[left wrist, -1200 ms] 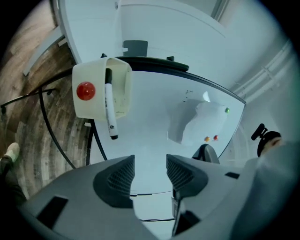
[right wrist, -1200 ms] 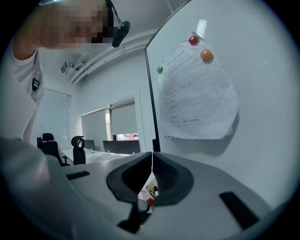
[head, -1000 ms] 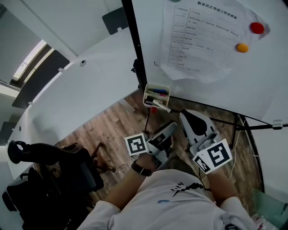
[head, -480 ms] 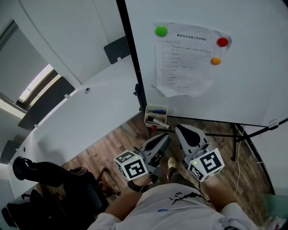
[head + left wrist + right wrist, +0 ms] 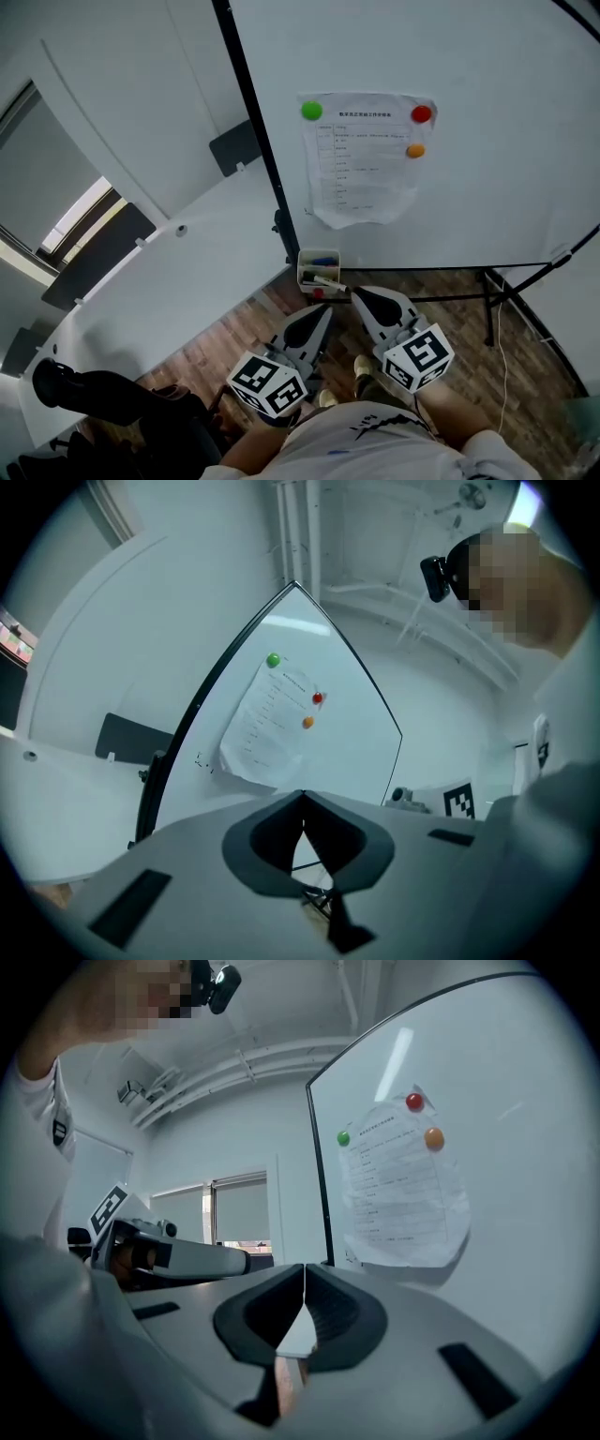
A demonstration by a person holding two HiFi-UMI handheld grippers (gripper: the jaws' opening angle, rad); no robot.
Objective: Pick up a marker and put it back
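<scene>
Though near left tool (image 5: 326, 310) and right tool (image 5: 355, 292), markers (image 5: 324, 278) beyond both, in tray (image 5: 302, 269).

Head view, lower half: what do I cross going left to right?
Black office chair → left gripper → right gripper → whiteboard stand leg. The marker tray is left out: it sits just beyond the left gripper's jaws and overlaps them sideways.
</scene>
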